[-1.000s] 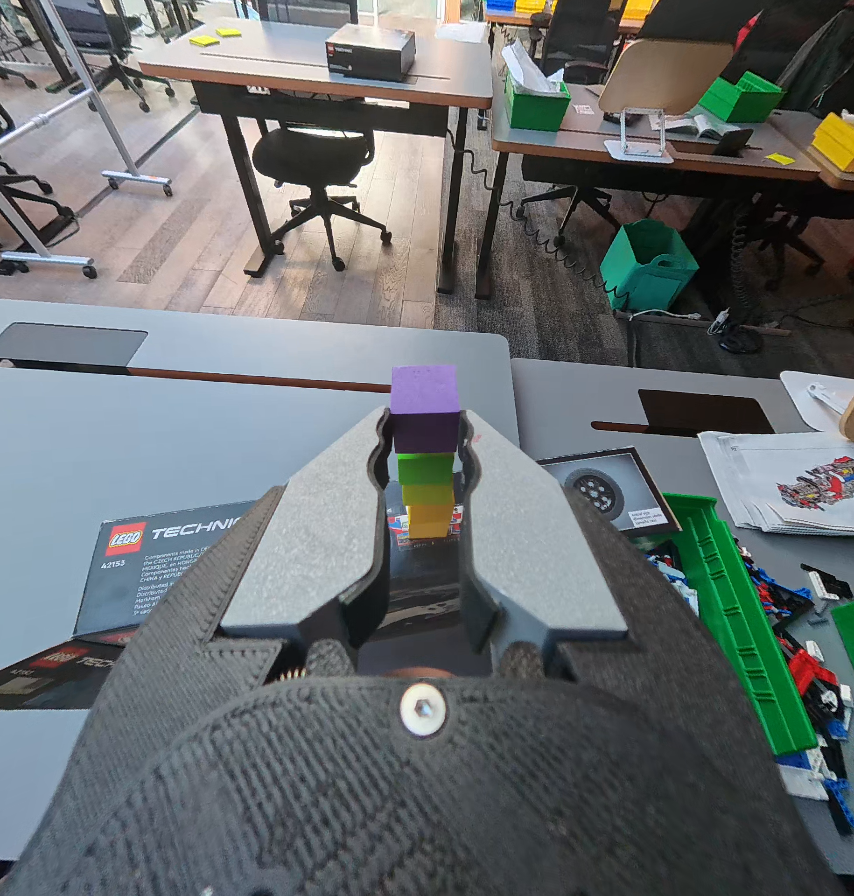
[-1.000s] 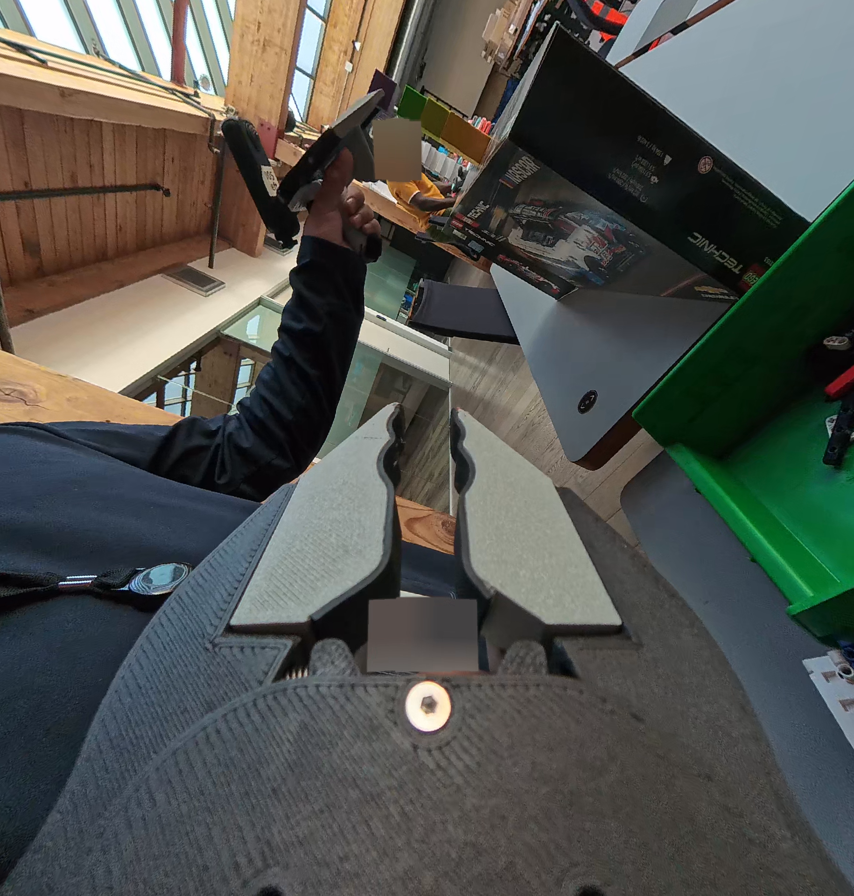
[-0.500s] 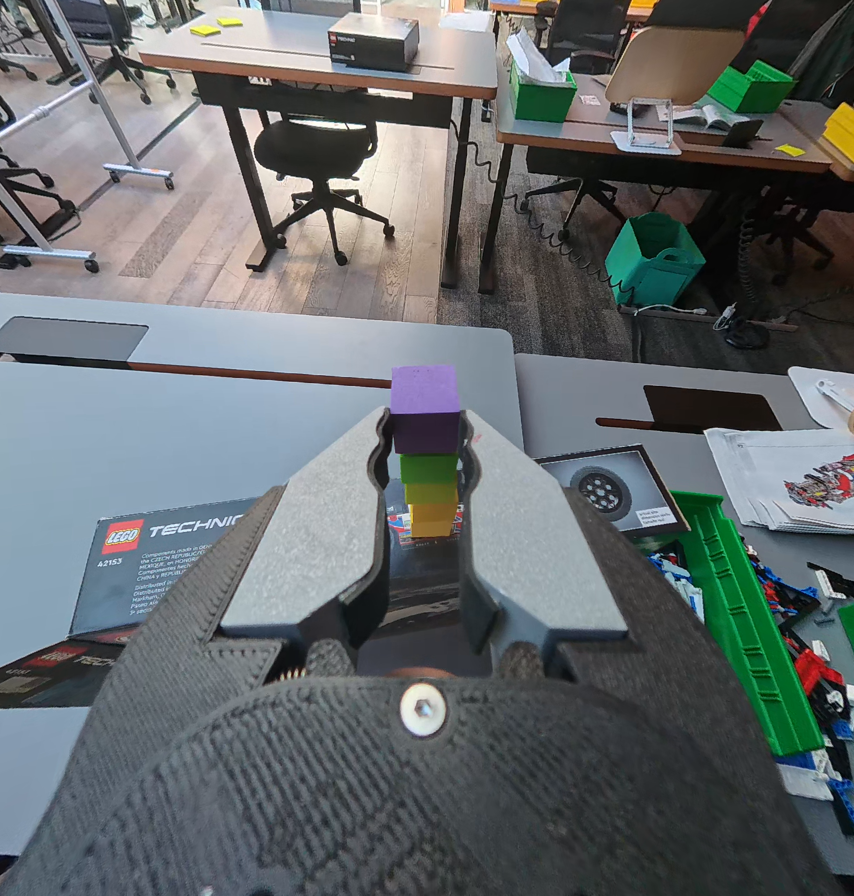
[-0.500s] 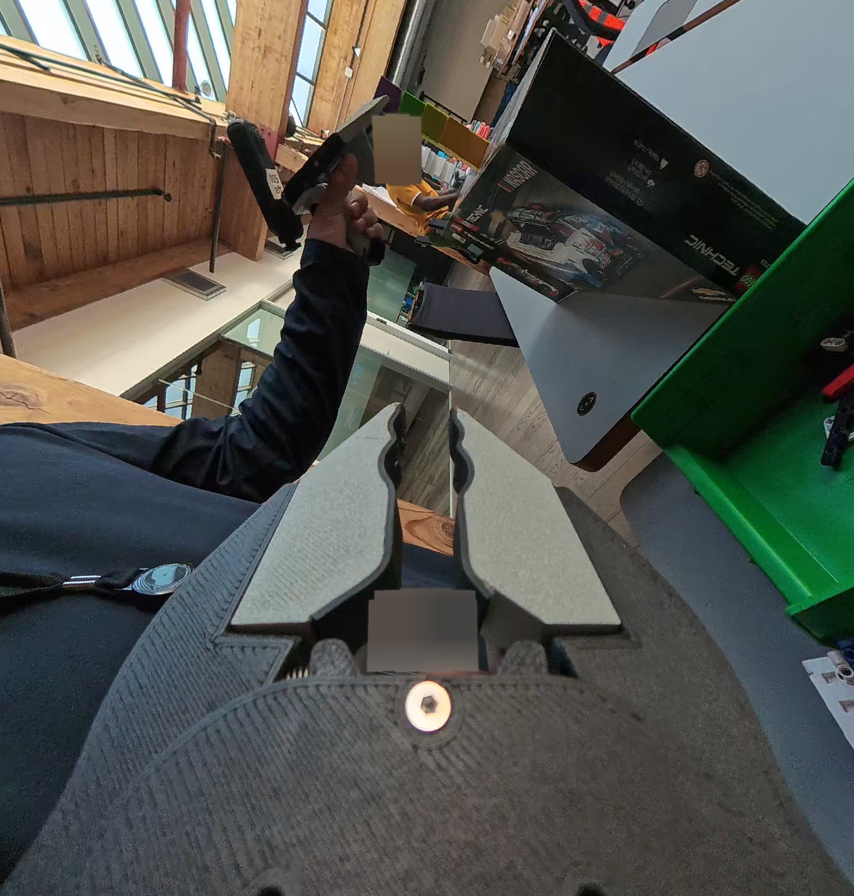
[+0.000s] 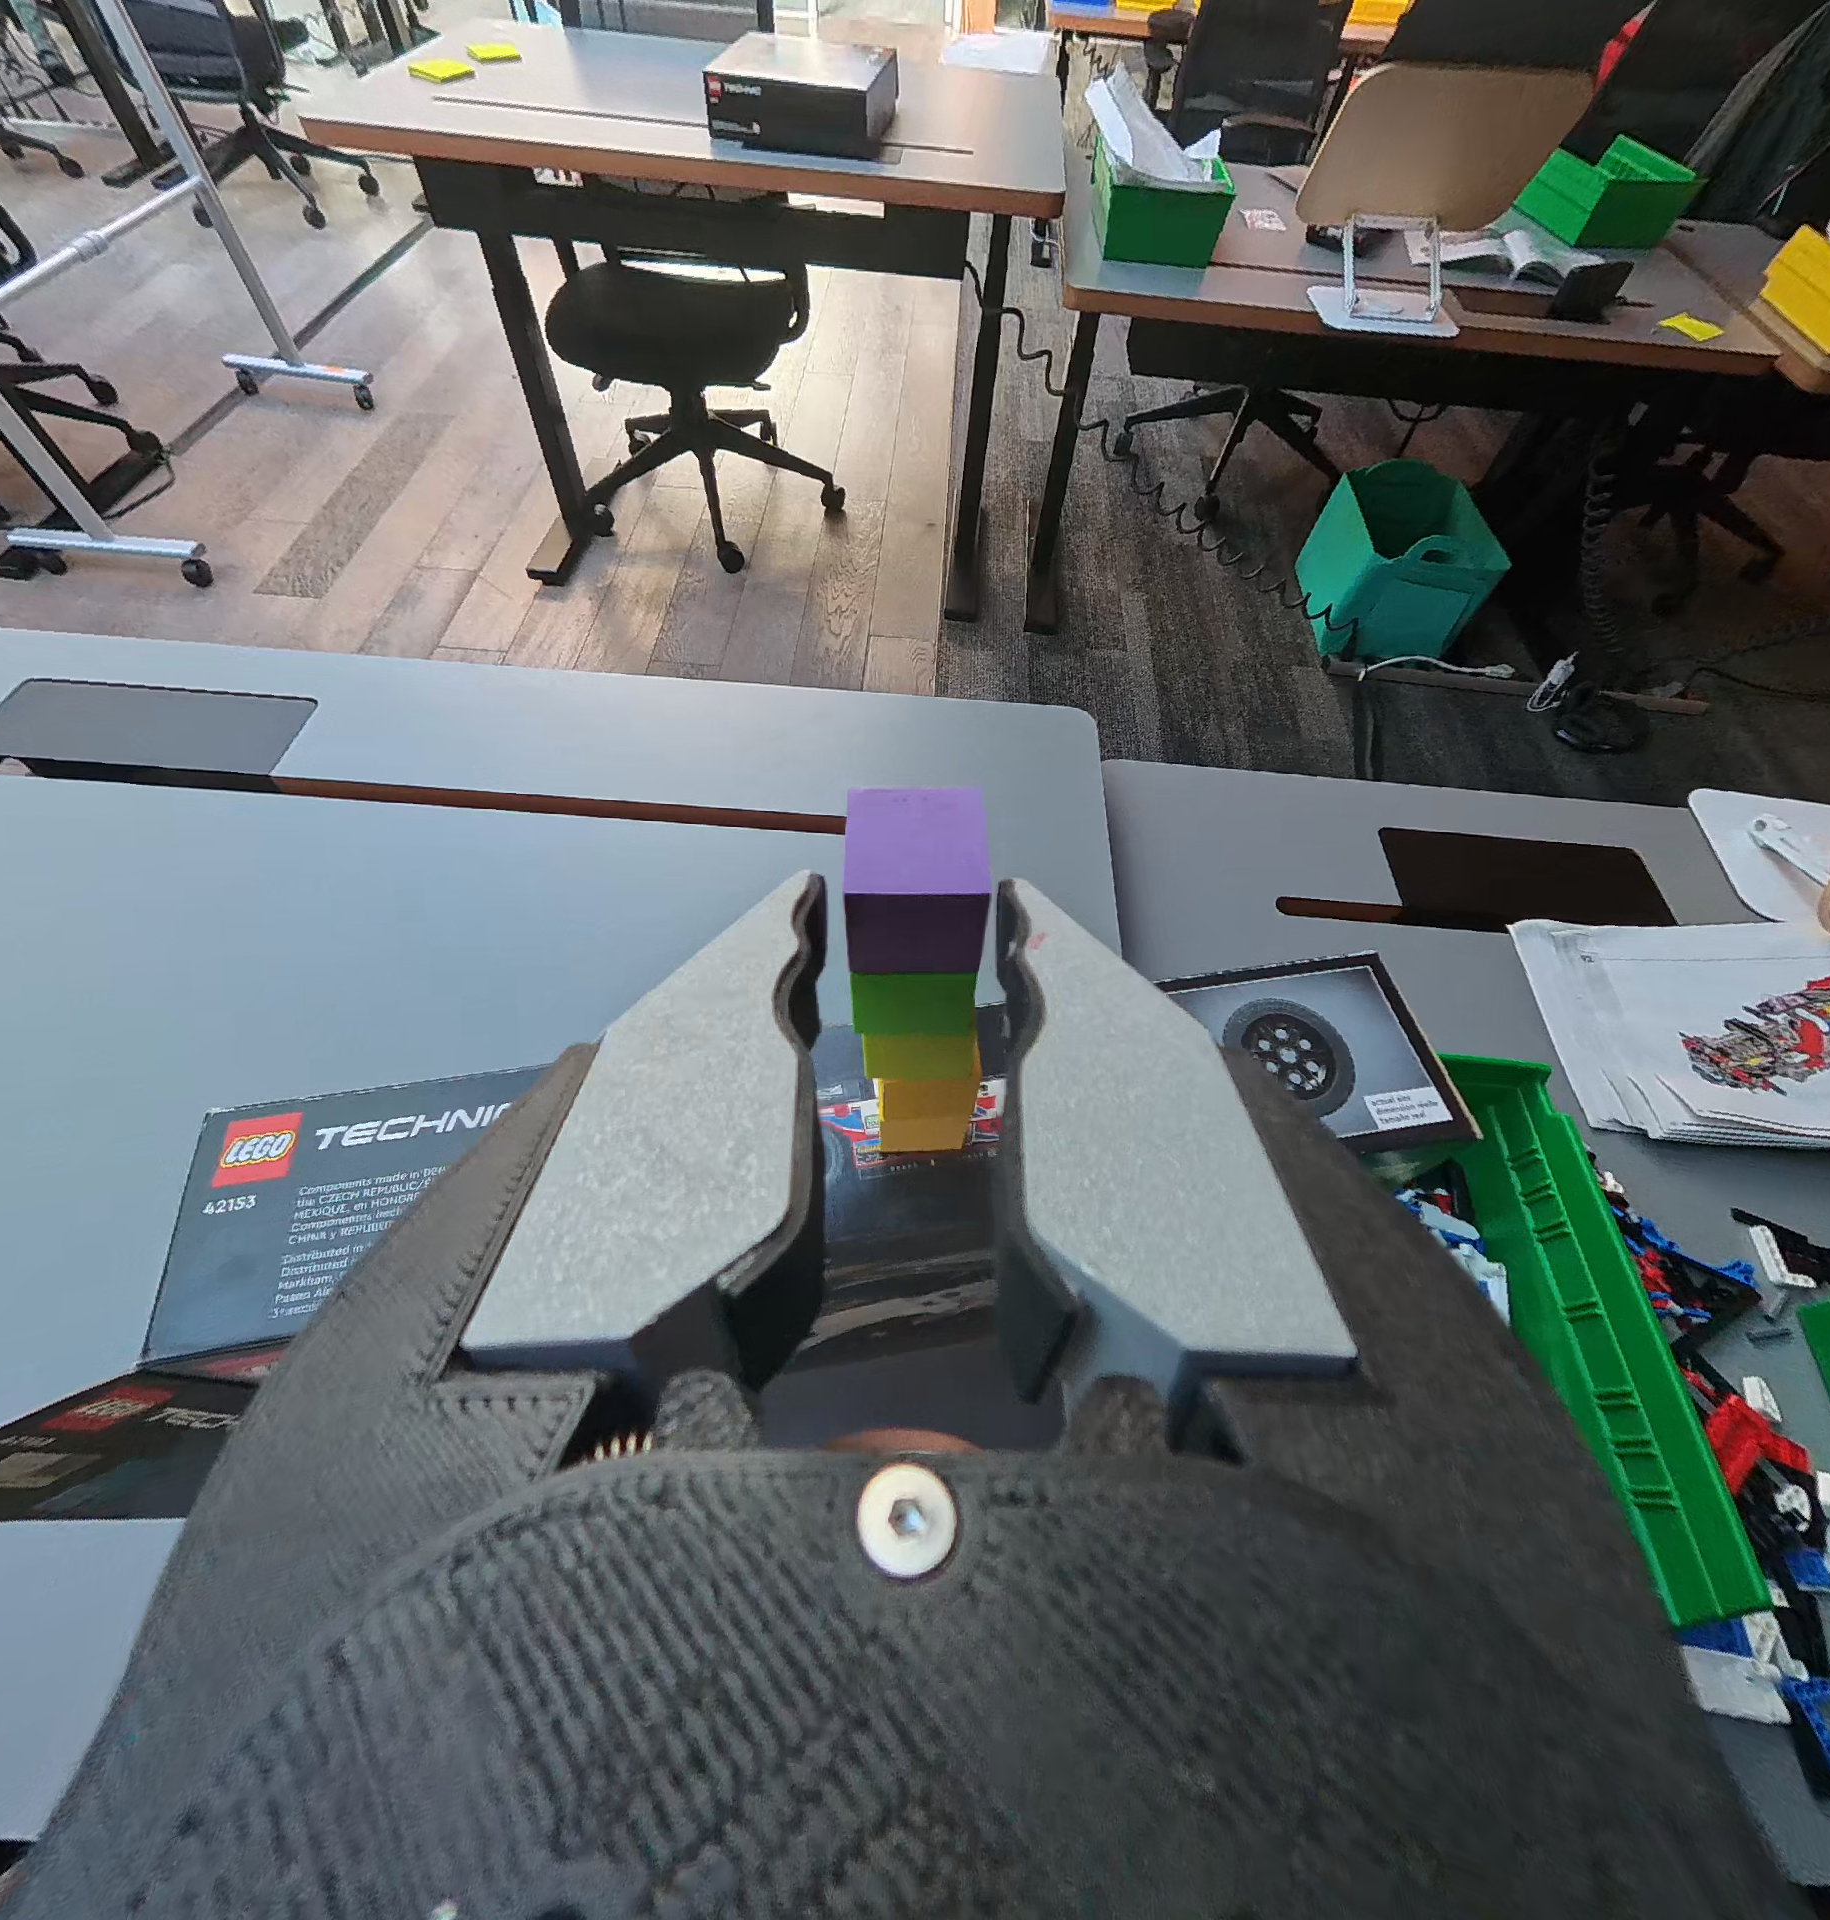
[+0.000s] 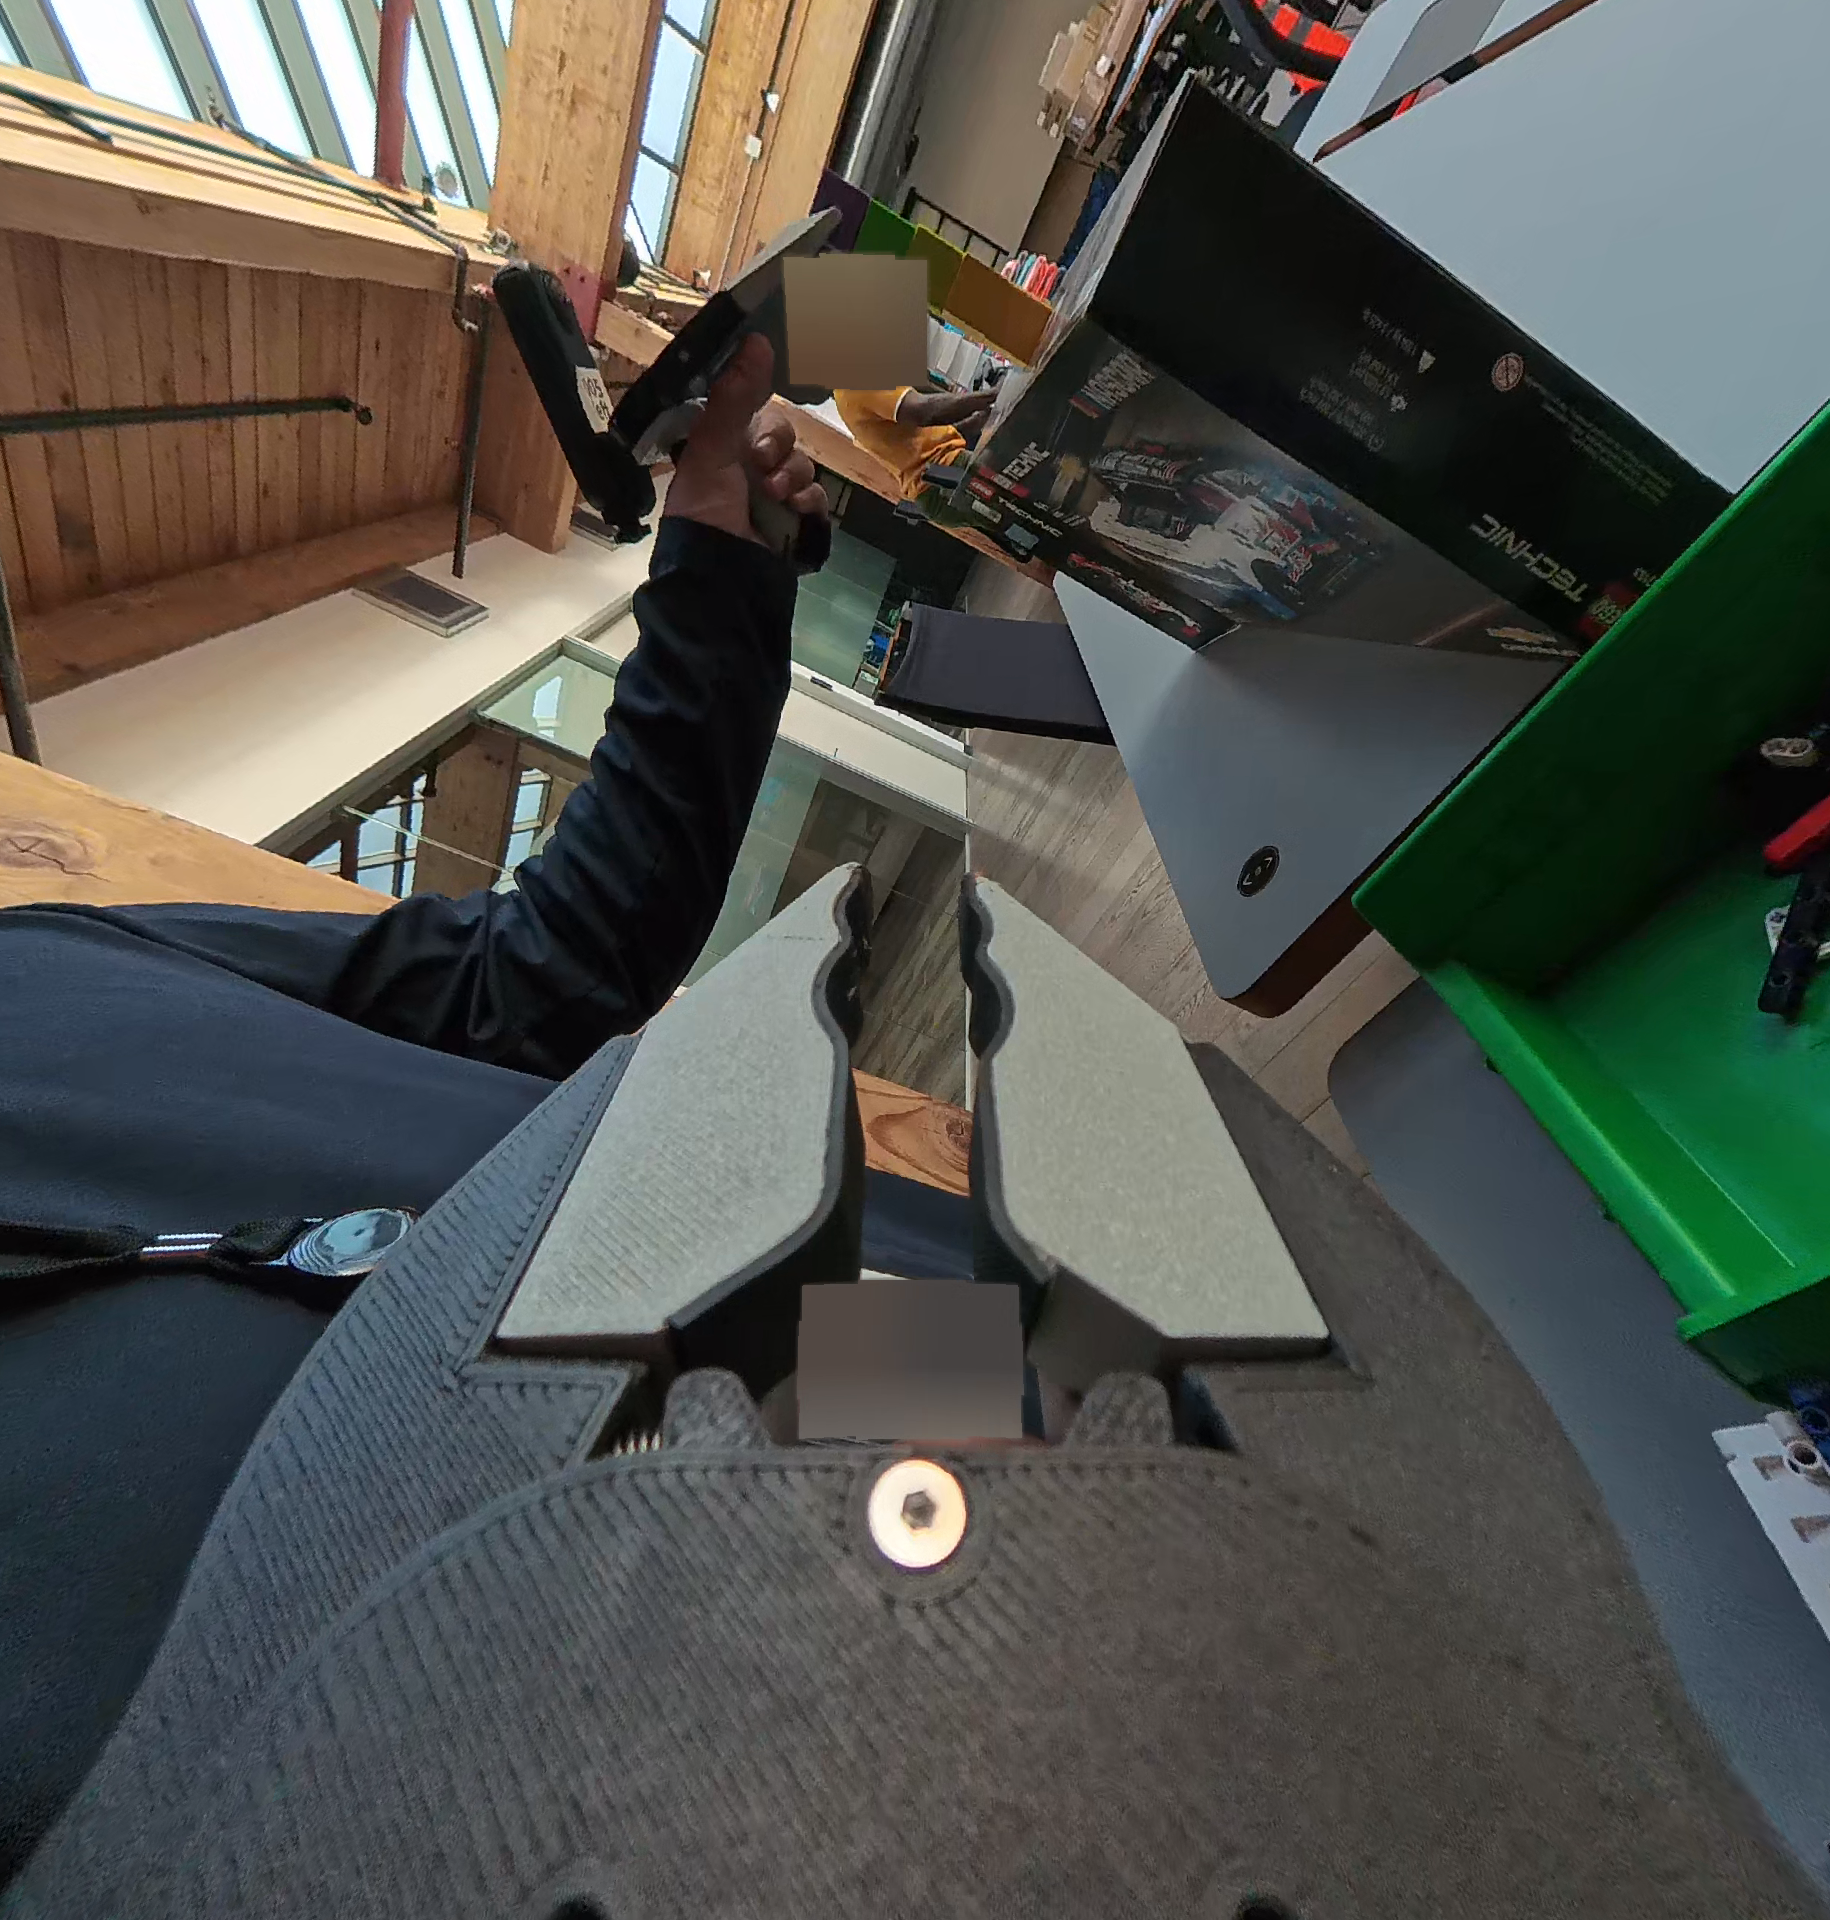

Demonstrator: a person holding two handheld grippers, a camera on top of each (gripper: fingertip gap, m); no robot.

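Straddling the purple wooden cube (image 5: 916,883) atop the stacked-cube tower (image 5: 919,1049) on the black box (image 5: 371,1195), my left claw (image 5: 909,935) stands released, right claw (image 6: 913,935) parted and bare; I judge any sideways nudge could topple the tower.

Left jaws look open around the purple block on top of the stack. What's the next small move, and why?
Probably draw the left gripper straight back, level, without closing. The purple block sits on the green block atop the stack on the black box, with a gap visible on each side between it and the jaws. Sideways drift could topple the stack.
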